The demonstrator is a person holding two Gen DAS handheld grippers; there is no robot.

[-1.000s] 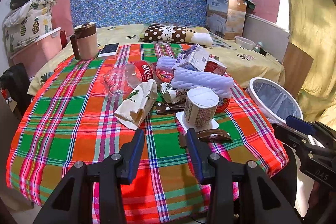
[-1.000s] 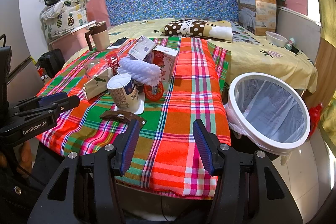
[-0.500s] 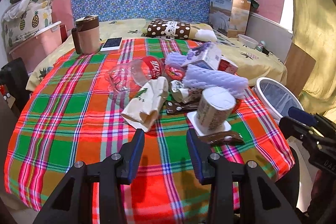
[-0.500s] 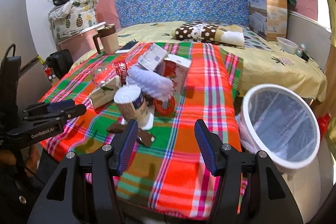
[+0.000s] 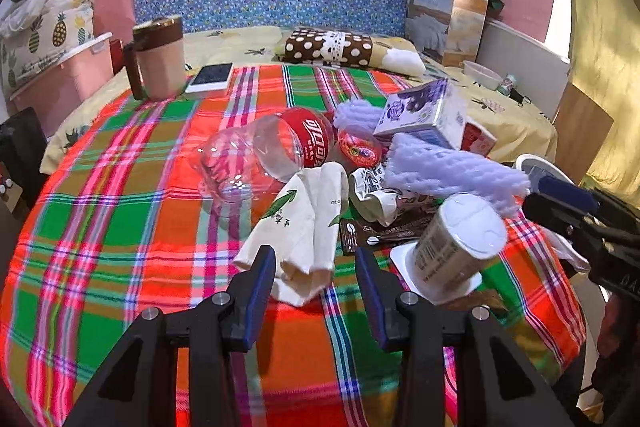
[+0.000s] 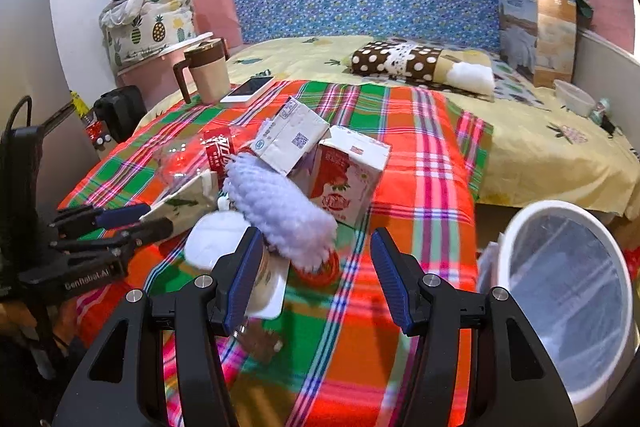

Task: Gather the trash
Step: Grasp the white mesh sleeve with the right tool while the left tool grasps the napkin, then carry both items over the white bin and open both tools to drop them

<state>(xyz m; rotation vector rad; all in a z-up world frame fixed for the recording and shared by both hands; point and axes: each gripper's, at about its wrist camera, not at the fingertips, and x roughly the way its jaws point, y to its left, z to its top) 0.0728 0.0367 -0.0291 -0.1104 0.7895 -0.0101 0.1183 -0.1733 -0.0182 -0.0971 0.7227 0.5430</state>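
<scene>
A pile of trash lies on the plaid tablecloth (image 5: 120,227): a crushed clear bottle with a red label (image 5: 272,151), a cream tissue pack (image 5: 308,227), a white foam net (image 5: 452,171), a paper cup (image 5: 456,247), cartons (image 5: 424,111) and wrappers. My left gripper (image 5: 316,267) is open, its fingers on either side of the near end of the tissue pack. My right gripper (image 6: 316,259) is open, just before the foam net (image 6: 280,211) and the cup (image 6: 224,239). A white trash bin (image 6: 568,295) stands at the right.
A brown and beige mug (image 5: 158,59) and a phone (image 5: 210,77) sit at the table's far left. A bed with a dotted pillow (image 5: 332,47) lies behind. A red and white carton (image 6: 348,179) stands by the foam net.
Both grippers have moved forward toward the pile. The left one has closed in on the tissue pack, the right one on the foam net and cup. Both stay open.
</scene>
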